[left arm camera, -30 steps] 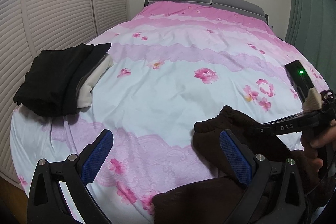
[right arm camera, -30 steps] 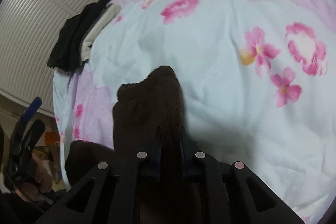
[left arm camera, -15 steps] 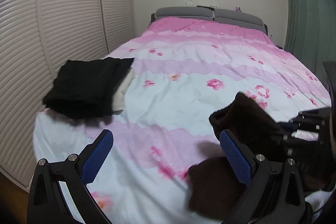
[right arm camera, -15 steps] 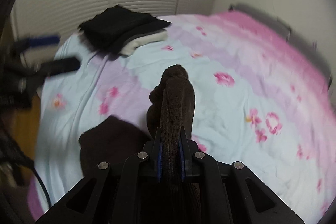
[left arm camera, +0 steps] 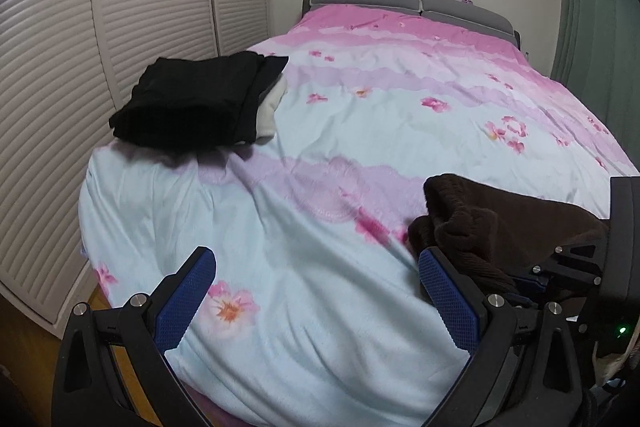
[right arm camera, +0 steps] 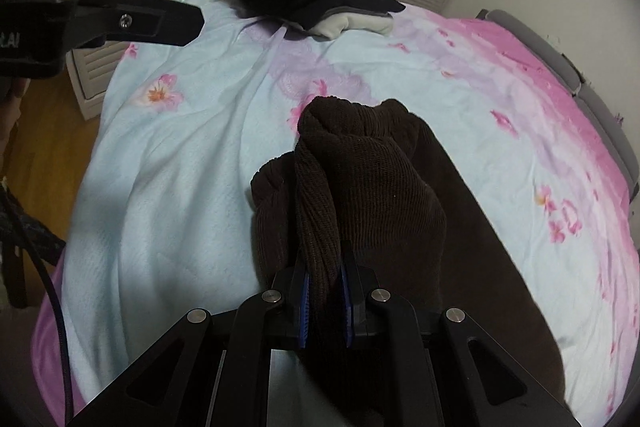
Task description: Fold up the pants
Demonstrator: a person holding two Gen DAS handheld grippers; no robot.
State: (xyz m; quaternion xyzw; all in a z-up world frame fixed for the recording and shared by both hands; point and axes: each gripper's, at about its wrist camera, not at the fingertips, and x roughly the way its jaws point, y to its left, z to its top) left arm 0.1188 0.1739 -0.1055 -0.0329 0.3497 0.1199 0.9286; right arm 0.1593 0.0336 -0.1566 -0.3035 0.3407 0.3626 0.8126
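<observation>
Step in hand, by judgement: the pants are gathered and carried, not yet laid out for folding.

Right tongs (right arm camera: pixel 325 301): pressed together on a bunched ridge of the brown pants (right arm camera: pixel 360 187). The ribbed cloth rises out of the jaws and droops forward in a rounded lump. The rest of the garment trails down and to the right onto the bed (right arm camera: pixel 168 163). Whether the pinched part is waistband or leg hem cannot be told from either view.

Left tongs (left arm camera: pixel 316 301): spread wide, nothing between the blue pads (left arm camera: pixel 448 301). They hover over the near corner of the bed, with the brown pants just beside the right-hand finger and not touching the pad face as far as can be seen. In the right wrist view the same tool appears at upper left, well apart from the garment.

Other items: a stack of folded clothes (left arm camera: pixel 192 103), black over a pale piece, lies at the far left edge of the bed, near the louvred doors (left arm camera: pixel 132 11). It is well apart from the pants.

Next move, by judgement: the garment needs to be spread flat on the open middle of the bed. That calls for the left tongs to take a second edge of the cloth, opposite the right grip, so both can draw it taut and lay it down.

Risk noted: the bunched hold hides the seams, so the second grip may catch the wrong layer.
</observation>
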